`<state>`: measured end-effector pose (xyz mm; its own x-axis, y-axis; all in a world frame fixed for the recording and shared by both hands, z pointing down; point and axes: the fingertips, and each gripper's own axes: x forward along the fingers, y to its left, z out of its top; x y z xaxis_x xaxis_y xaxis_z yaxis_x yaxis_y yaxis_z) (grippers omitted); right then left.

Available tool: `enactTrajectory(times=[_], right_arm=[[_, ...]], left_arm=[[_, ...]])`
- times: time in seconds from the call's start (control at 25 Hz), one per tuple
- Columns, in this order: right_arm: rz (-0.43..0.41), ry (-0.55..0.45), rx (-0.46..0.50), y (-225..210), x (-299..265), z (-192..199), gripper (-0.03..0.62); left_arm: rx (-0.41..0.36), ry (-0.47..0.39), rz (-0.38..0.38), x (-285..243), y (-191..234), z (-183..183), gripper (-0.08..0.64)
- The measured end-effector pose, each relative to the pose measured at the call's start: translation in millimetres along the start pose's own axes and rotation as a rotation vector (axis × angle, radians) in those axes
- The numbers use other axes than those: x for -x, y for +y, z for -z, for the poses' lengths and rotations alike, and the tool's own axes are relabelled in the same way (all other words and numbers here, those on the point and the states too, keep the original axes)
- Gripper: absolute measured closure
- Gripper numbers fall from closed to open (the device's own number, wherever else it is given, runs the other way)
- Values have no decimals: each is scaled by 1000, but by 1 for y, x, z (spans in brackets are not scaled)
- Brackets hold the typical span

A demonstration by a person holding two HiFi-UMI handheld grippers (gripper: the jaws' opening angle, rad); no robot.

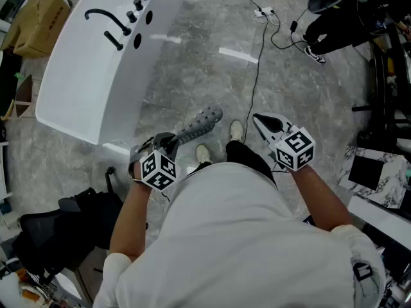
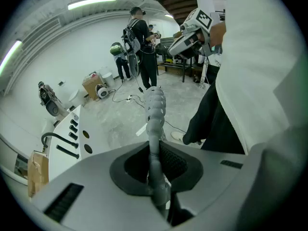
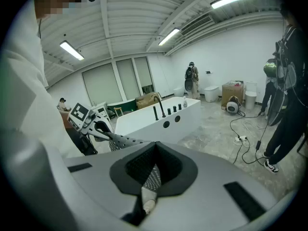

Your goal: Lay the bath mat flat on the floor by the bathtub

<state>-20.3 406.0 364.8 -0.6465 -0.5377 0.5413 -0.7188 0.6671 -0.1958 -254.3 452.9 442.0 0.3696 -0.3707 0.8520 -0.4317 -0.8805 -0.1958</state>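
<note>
You stand on a gray stone floor (image 1: 192,69) beside a white bathtub (image 1: 77,82), a gripper in each hand. The left gripper (image 1: 168,141) is clamped on one end of the gray bath mat (image 1: 200,122). The mat is dotted with holes and sticks out stiffly from the jaws, forward and to your right. It is held in the air rather than lying on the floor, over the patch between the tub's near end and your pale shoes (image 1: 236,131).

In the left gripper view the mat is seen edge-on, a narrow, bumpy gray strip rising from between the dark ribbed pads (image 2: 171,163), which press on it from both sides.

The right gripper (image 1: 263,123) is held out just to the right of your shoes, apart from the mat. In the right gripper view its jaws are pressed together, and I can make out nothing held between them. That view looks across at the left gripper and the mat in front of the tub.

A black tap (image 1: 108,22) and a row of black knobs (image 1: 138,5) stand on the tub's rim. Black cables (image 1: 258,56) trail over the floor beyond. A cardboard box (image 1: 38,22) sits past the tub's far side, and a black bag (image 1: 67,230) lies by your left elbow. In the left gripper view, other people (image 2: 142,42) stand at the far end of the room.
</note>
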Motion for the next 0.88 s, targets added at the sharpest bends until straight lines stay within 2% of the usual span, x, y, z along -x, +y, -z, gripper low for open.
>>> enactTrajectory(times=[0.24,0.4,0.6,0.72,0.88], right_arm=[[7,-16,-4,6,4,-8,586],[5,-21,-30,-13,3,-12,584],[-27,-55,-63,-64,-11,-28,581],[-38,-74,-70,-104,-19,-45,541],[-47,-103,-91,-156,-30,-70,531]], left_arm=[[-19,2,4,2,8,0,512],[-17,1,13,-9,29,-14,512],[-32,6,29,-33,69,-52,512],[-47,11,40,-48,95,-81,512],[-88,29,45,-64,141,-119,512]])
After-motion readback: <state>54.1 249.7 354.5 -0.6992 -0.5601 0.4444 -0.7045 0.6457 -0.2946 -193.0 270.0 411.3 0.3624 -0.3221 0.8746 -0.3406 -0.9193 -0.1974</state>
